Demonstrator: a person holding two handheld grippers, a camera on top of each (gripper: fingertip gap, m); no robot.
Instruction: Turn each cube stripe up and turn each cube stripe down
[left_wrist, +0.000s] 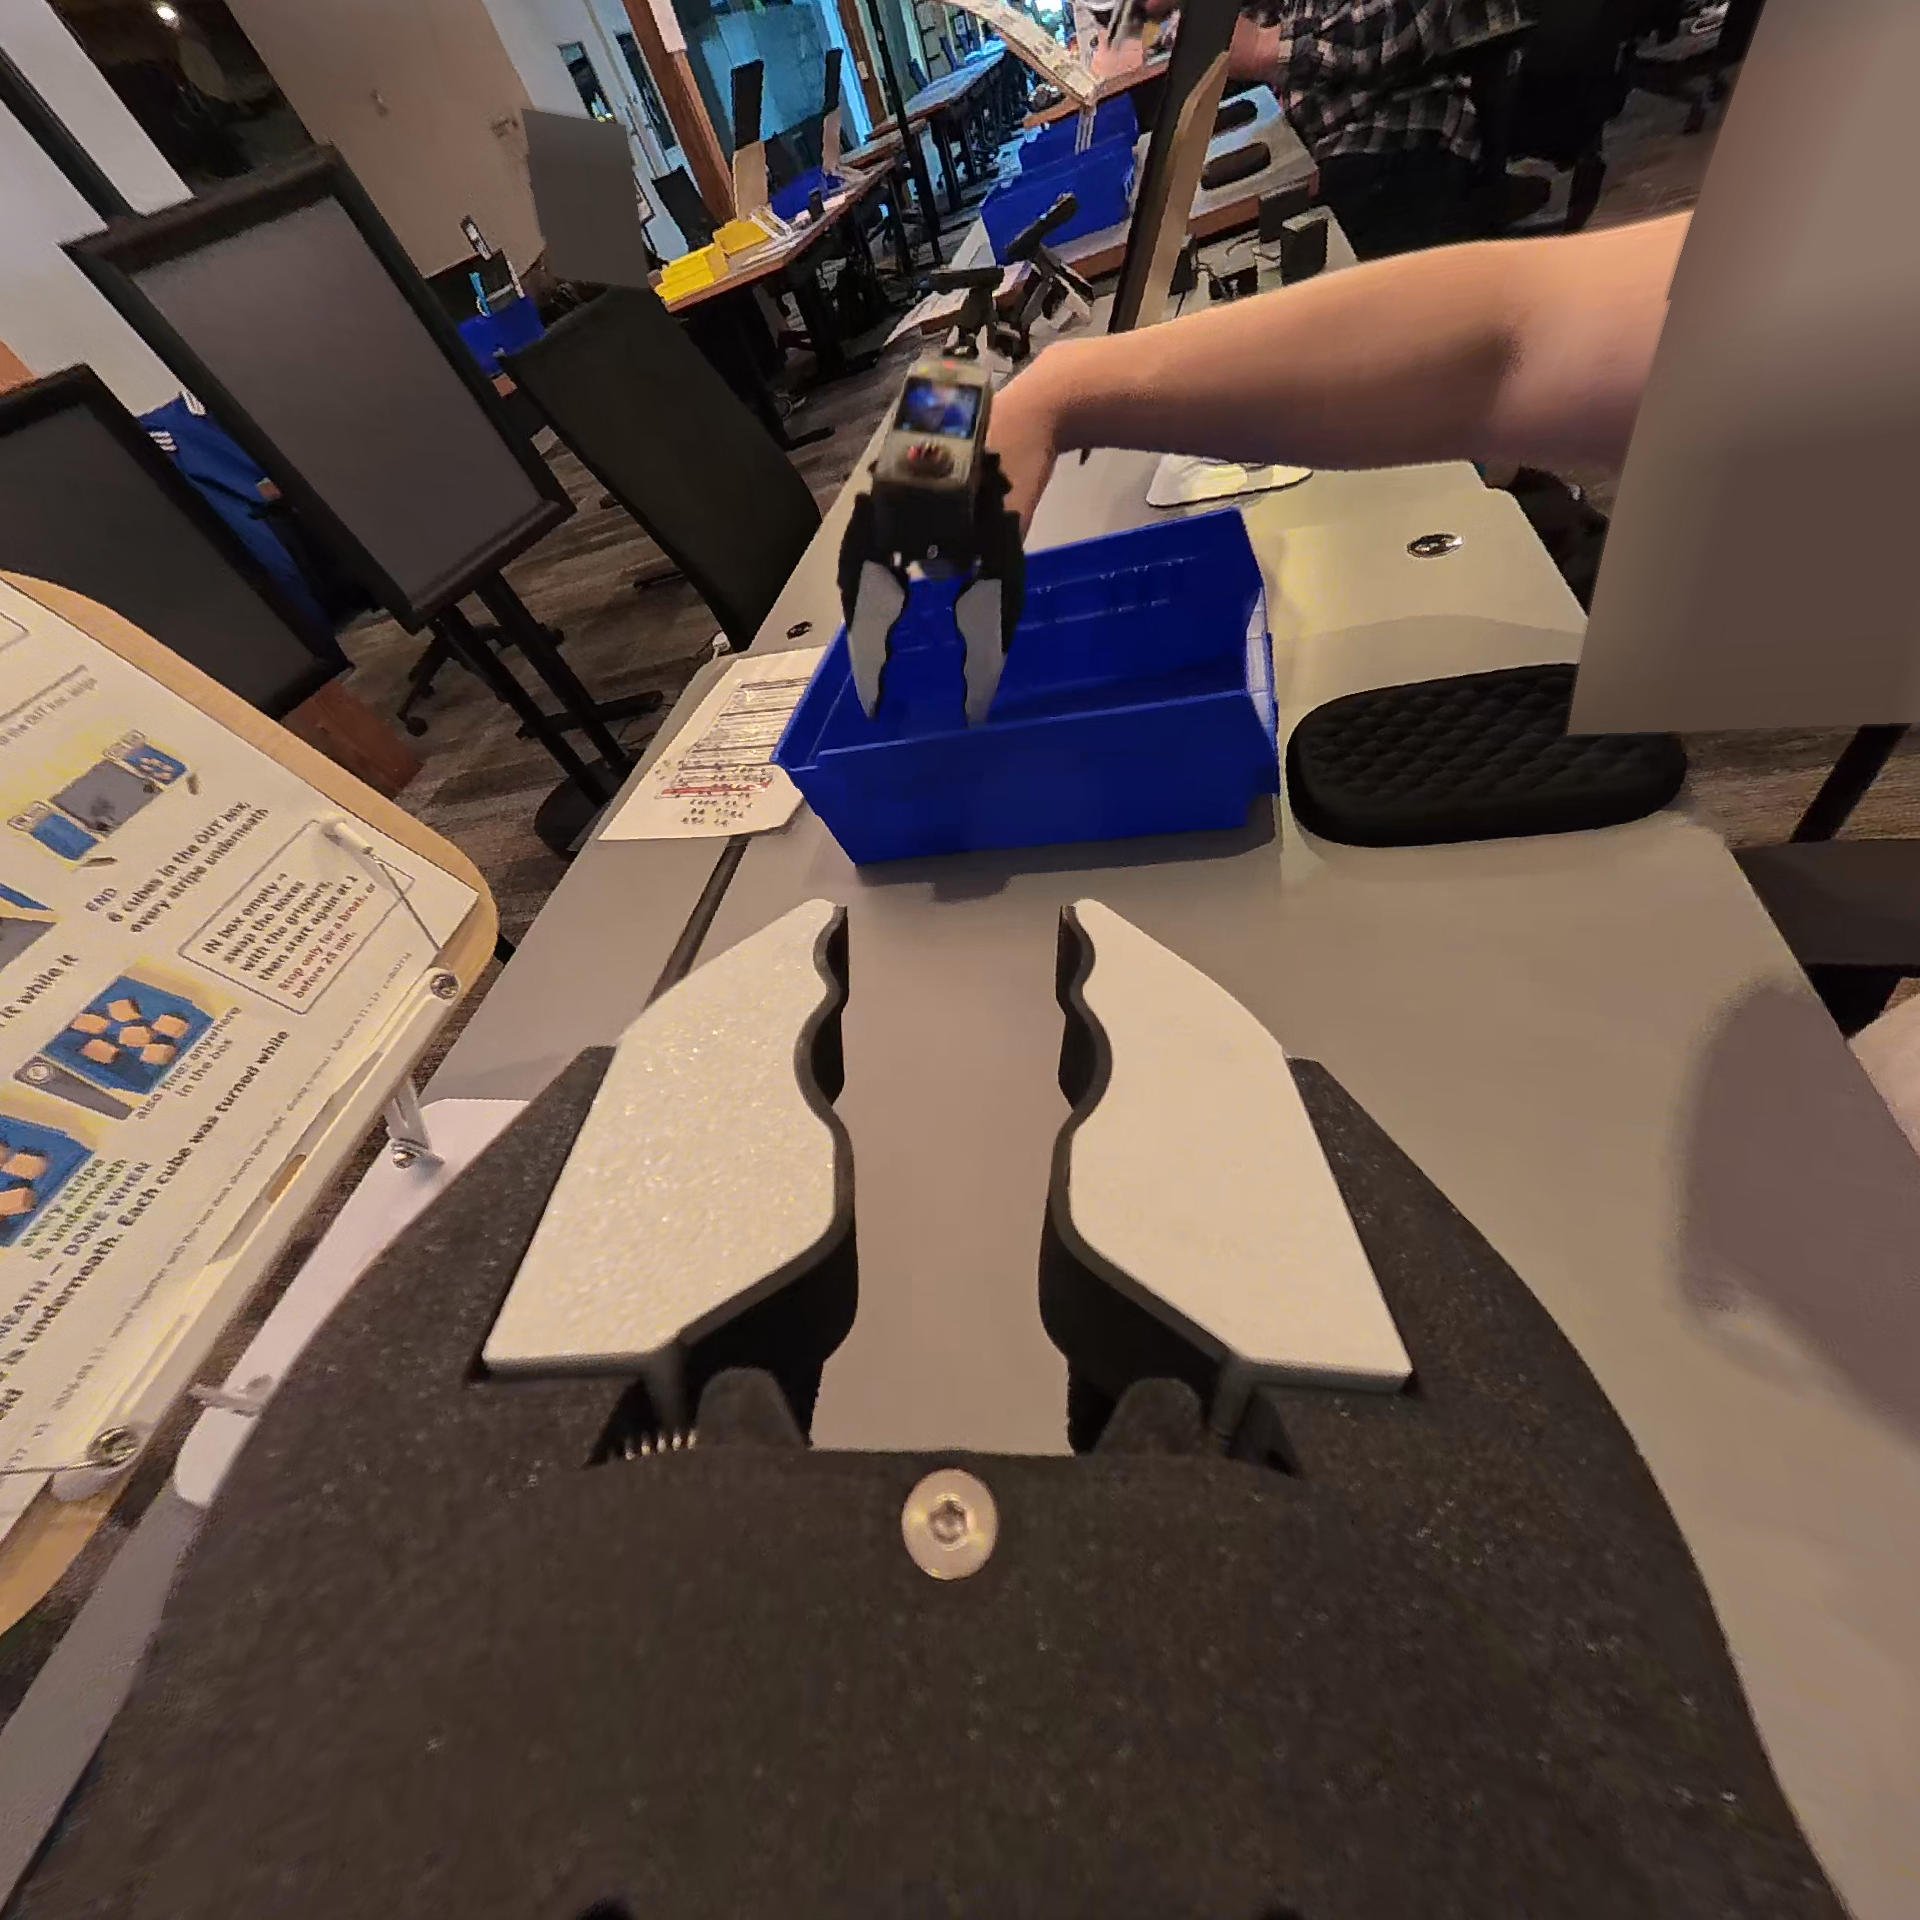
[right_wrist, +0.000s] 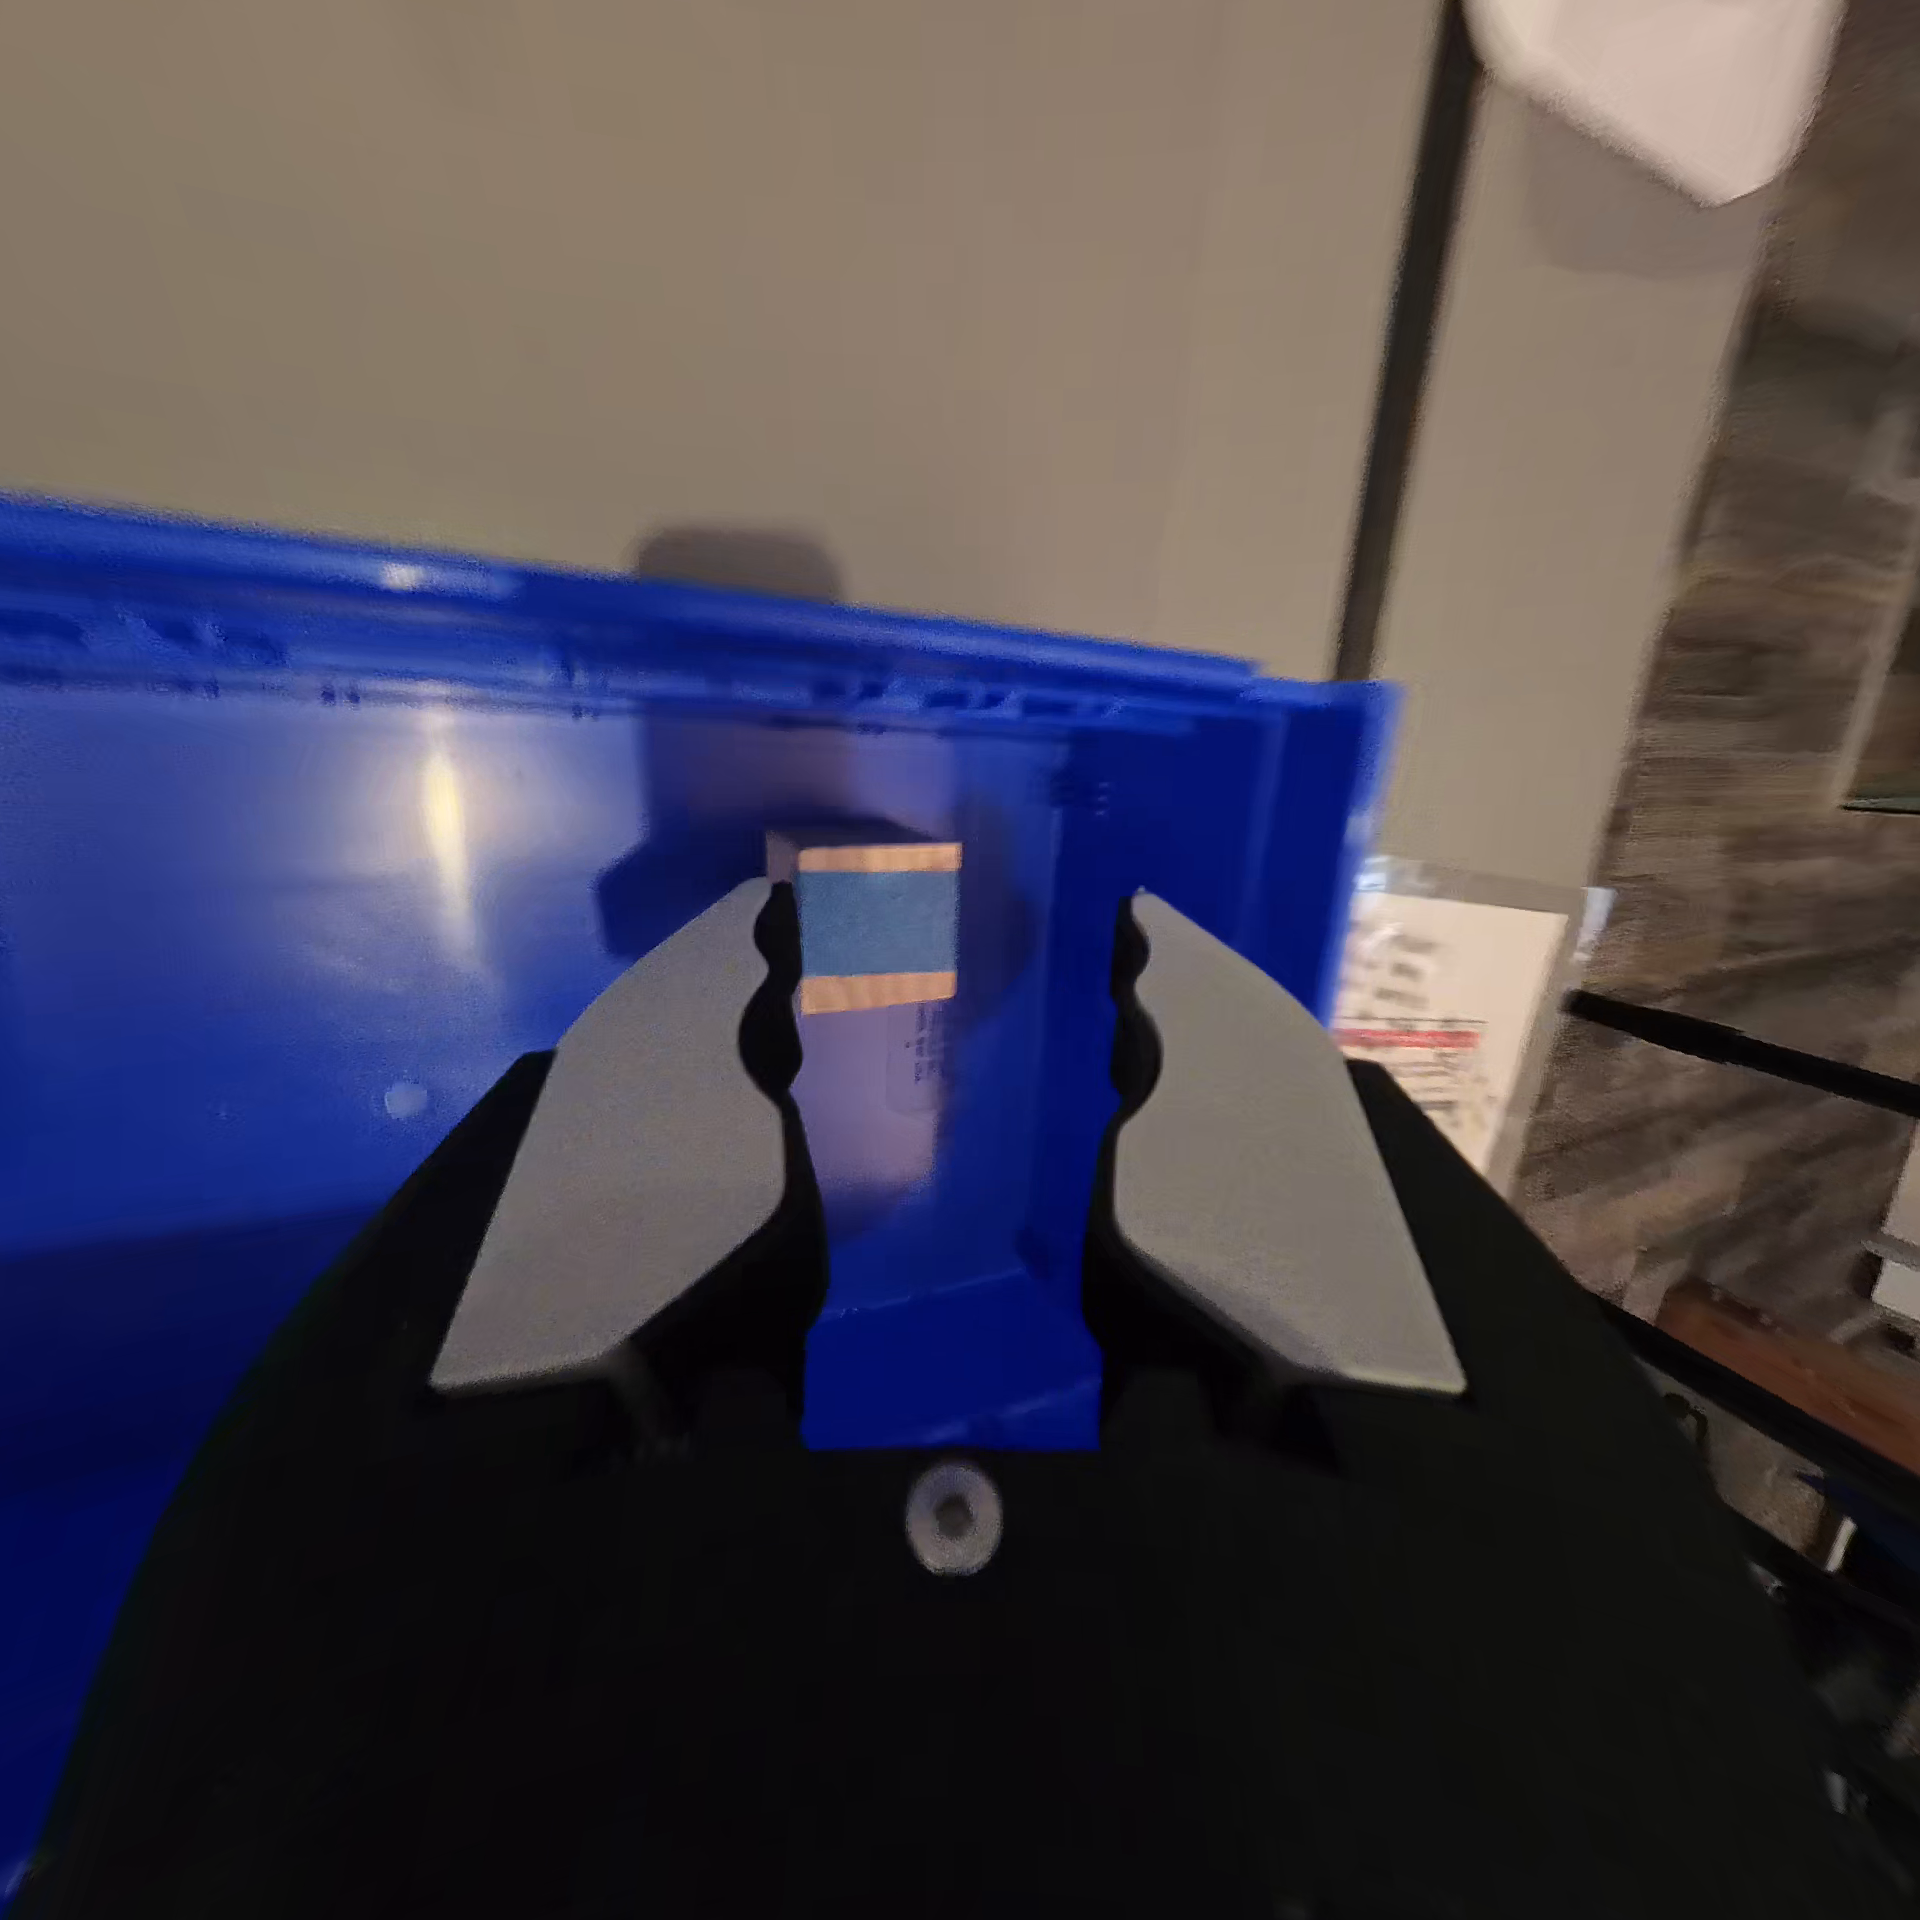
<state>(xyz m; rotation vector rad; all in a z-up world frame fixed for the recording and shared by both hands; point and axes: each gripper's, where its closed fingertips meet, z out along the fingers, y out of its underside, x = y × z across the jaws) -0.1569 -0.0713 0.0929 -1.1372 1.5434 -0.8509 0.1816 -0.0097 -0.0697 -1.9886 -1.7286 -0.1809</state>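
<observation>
The left gripper (left_wrist: 951, 925) hovers open and empty over the grey surface (left_wrist: 1455, 987), short of the blue bin (left_wrist: 1049, 769). Inside the bin, the right gripper (right_wrist: 951, 904) hangs open around a small wooden cube (right_wrist: 878, 925), its blue stripe facing the camera. The cube looks light, rigid and smooth-sided; pinching two opposite bare wooden faces seems safest.
</observation>
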